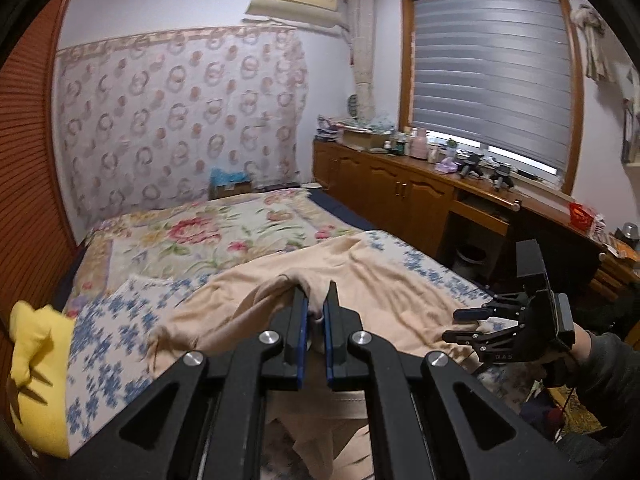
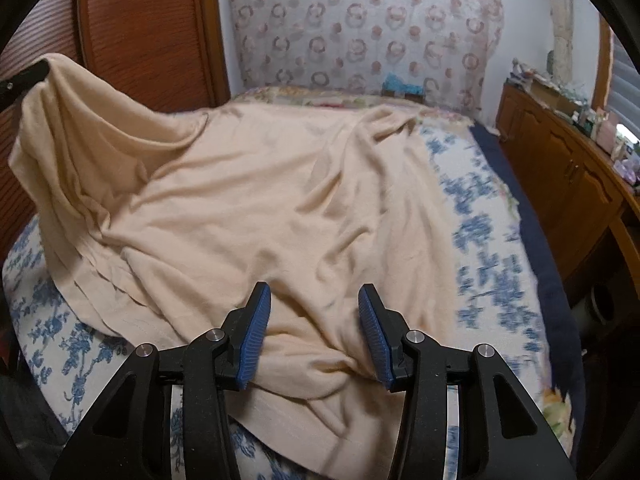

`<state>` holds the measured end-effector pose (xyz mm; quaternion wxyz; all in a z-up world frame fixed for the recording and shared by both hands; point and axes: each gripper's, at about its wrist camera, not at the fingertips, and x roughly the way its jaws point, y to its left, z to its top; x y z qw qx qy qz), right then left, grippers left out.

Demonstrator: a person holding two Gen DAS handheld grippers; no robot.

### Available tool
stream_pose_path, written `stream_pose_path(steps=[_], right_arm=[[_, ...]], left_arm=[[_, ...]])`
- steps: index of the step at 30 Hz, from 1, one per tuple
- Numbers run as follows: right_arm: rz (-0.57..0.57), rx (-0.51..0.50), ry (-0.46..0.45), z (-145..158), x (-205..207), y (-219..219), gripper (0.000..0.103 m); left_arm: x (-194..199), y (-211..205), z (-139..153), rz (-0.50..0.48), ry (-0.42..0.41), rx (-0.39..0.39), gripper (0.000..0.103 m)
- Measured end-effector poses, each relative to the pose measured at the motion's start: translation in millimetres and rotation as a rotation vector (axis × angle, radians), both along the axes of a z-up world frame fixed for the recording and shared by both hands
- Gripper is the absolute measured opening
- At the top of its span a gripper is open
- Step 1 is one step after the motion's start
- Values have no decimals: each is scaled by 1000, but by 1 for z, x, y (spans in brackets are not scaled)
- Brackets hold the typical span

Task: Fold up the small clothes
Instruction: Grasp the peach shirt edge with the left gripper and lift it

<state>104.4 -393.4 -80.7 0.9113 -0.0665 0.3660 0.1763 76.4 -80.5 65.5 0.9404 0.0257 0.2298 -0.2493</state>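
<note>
Your left gripper (image 1: pixel 315 308) is pinching a bunched fold of the peach garment (image 2: pixel 256 200), its blue pads (image 1: pixel 303 332) pressed together on the cloth, and in the right wrist view that corner is standing raised in a peak to the far left of your right fingers. Your right gripper (image 2: pixel 314 336) is hovering low over the near hem with its fingers (image 2: pixel 256 336) apart; cloth is lying between them, but the pads are not pressing it. The garment is spreading out ahead of your right fingers across the blue-flowered cover (image 2: pixel 484 240), its long axis running from the near hem beneath the fingers away toward the patterned wall cloth (image 2: pixel 360 28), with wrinkles fanning toward the lifted corner. In the left wrist view, your right hand (image 1: pixel 560 344) is gripping its tool to the right of the left fingers, pointing in across the bed, with a dark sleeve (image 1: pixel 608 368) behind it. A yellow cushion (image 1: pixel 40 368) is sitting to the near left of the left fingers. Right of the garment, the cover is showing bare up to the bed's dark edge (image 2: pixel 532 240), and beyond that the wooden cabinets (image 1: pixel 400 192) are running along under the window blind (image 1: pixel 492 72). Past the garment's far end, the rose-printed bedspread (image 1: pixel 192 236) is lying open.
</note>
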Motion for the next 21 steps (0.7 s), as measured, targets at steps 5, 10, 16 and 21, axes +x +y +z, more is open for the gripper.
stream_pose_path(steps=[5, 10, 16, 21], right_arm=[[-50, 22, -69, 30, -11, -26, 47], [-98, 33, -114, 52, -20, -45, 47], [-107, 36, -121, 55, -25, -45, 47], [-101, 40, -112, 51, -22, -48, 47]], left_arm=[[9, -34, 16, -77, -9, 1, 2], [11, -77, 32, -161, -17, 9, 2], [16, -114, 23, -229, 69, 55, 3], [13, -118, 15, -217, 94, 79, 16]])
